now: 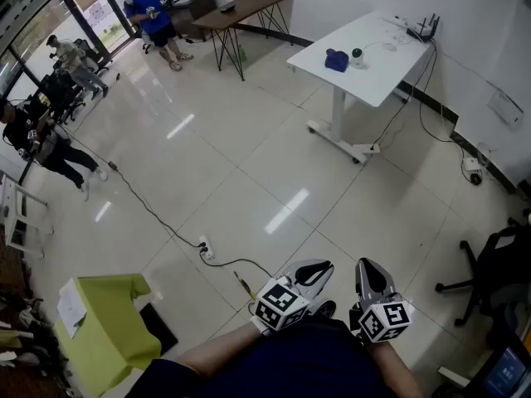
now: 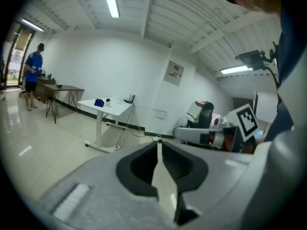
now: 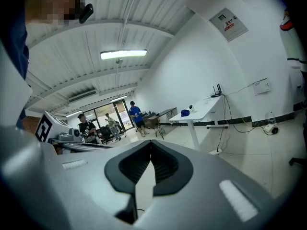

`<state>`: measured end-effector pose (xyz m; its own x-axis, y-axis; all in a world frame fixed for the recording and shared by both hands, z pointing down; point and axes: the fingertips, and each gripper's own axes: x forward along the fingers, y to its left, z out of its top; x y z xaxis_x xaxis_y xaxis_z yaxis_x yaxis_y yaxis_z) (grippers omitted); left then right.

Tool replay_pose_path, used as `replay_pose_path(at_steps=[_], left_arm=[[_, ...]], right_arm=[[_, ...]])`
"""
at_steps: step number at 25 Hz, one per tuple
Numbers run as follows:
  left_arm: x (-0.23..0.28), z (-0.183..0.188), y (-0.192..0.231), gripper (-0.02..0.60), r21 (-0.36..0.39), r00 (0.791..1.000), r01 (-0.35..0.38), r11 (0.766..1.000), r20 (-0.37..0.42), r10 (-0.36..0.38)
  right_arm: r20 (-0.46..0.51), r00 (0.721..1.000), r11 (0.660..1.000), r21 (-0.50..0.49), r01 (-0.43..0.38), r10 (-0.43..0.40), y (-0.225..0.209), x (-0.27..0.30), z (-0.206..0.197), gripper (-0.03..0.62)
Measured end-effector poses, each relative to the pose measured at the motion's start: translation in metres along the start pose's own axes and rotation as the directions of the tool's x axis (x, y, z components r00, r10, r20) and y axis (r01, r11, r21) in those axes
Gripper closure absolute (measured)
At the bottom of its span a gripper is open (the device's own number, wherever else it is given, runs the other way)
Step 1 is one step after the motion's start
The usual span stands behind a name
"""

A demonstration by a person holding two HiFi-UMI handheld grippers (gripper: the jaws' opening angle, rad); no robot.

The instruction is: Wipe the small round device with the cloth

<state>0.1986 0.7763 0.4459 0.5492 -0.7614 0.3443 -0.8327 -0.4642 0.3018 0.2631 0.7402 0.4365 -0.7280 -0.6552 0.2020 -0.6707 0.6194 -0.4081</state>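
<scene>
Far across the room stands a white table (image 1: 365, 65). On it lie a blue cloth (image 1: 336, 60) and, right beside it, a small round white device (image 1: 357, 55). Both grippers are held close to the person's body at the bottom of the head view, well away from the table. My left gripper (image 1: 319, 266) is shut with nothing in it, and so is my right gripper (image 1: 370, 264). The left gripper view shows the closed jaws of the left gripper (image 2: 159, 143) with the cloth (image 2: 99, 102) distant. In the right gripper view the right gripper (image 3: 151, 143) is closed and the cloth (image 3: 185, 112) is tiny.
A router (image 1: 423, 30) with trailing cables sits at the table's far end. A power strip (image 1: 206, 249) and its cable cross the tiled floor. A green bin (image 1: 108, 326) stands lower left and an office chair (image 1: 489, 272) at the right. A brown table (image 1: 245, 11) and people are at the back.
</scene>
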Motion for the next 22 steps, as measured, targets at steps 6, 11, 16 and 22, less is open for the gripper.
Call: replay_pose_path(at_steps=[6, 11, 16, 22], left_arm=[[0.011, -0.003, -0.002, 0.552, -0.035, 0.999, -0.029, 0.999, -0.018, 0.028], [0.022, 0.000, 0.019, 0.552, -0.050, 0.999, -0.032, 0.998, -0.011, 0.031], [0.041, 0.016, 0.051, 0.546, -0.064, 1.000, 0.004, 0.998, -0.015, -0.005], [0.053, 0.057, 0.109, 0.523, -0.064, 1.000, 0.024, 0.998, 0.017, -0.023]], right_arm=[[-0.031, 0.999, 1.000, 0.023, -0.014, 0.015, -0.017, 0.002, -0.006, 0.582], [-0.038, 0.999, 1.000, 0.022, -0.013, 0.014, -0.024, 0.026, -0.005, 0.582], [-0.033, 0.999, 1.000, 0.008, 0.022, -0.022, -0.036, 0.064, 0.009, 0.582], [-0.022, 0.998, 0.998, -0.015, 0.061, -0.061, -0.033, 0.119, 0.031, 0.582]])
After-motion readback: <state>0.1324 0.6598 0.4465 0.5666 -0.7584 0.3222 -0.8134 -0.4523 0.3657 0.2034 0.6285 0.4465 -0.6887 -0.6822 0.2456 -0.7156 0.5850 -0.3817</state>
